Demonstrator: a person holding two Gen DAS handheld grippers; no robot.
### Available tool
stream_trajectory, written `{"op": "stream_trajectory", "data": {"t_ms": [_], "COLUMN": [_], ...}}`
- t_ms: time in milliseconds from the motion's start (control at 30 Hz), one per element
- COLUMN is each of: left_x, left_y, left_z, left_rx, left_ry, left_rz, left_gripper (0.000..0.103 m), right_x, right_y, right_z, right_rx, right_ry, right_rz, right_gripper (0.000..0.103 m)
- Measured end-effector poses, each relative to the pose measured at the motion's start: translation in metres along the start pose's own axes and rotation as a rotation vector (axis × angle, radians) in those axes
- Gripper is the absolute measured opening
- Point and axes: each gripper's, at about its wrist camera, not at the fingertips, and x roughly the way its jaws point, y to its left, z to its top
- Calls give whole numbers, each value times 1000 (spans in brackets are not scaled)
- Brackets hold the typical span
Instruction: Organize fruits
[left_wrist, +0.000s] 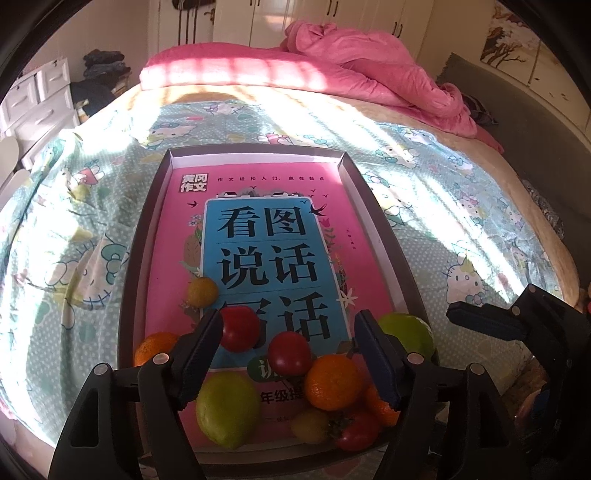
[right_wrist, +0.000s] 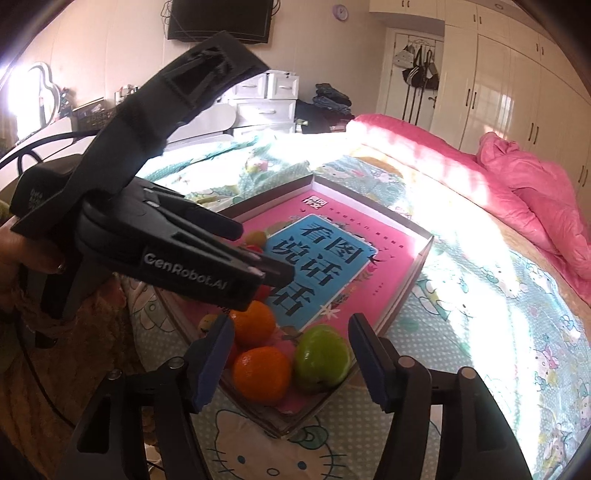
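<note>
At the near end of the shallow tray, the fruits lie bunched on a pink book cover: two red tomatoes, a large orange, a pale green fruit and a green apple in the near right corner, with a smaller yellow-orange fruit a little farther in. Being round, none has a long axis to line up with. The left gripper hangs just above this cluster, its tongs spread wide with the second tomato and the orange between them, gripping nothing. The right gripper hovers over the tray's near corner, likewise spread and empty, framing another orange and the apple. By my reading, the left one is nearer a pick. Far up the tray the book lies bare, giving open room; the raised rim hems the corner fruit closely, and soft bedsheet surrounds everything.
</note>
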Motion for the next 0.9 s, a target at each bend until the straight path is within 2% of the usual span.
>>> {"op": "stream_trajectory", "data": {"t_ms": [333,500,767,900], "left_x": [-6,-10,-24,-39], "left_y": [-3,-5,-9,-14], "left_z": [-1,-4,-7,-13], "left_rx": [4,-3,-30,-50], "left_ry": [-19,-21,-42,-64], "left_rz": [29,42,51,69], "left_gripper": [79,80,83,83], "right_x": [-7,-9,-23,-36], "right_y": [-14,-23,-33,-35], "right_z": [2,3,3,0], "right_rx": [59,106,149,187], "right_ry": [-23,-41,-86,-102], "right_rz": [-53,-75,-91,-89], "right_gripper": [76,78,95,97]}}
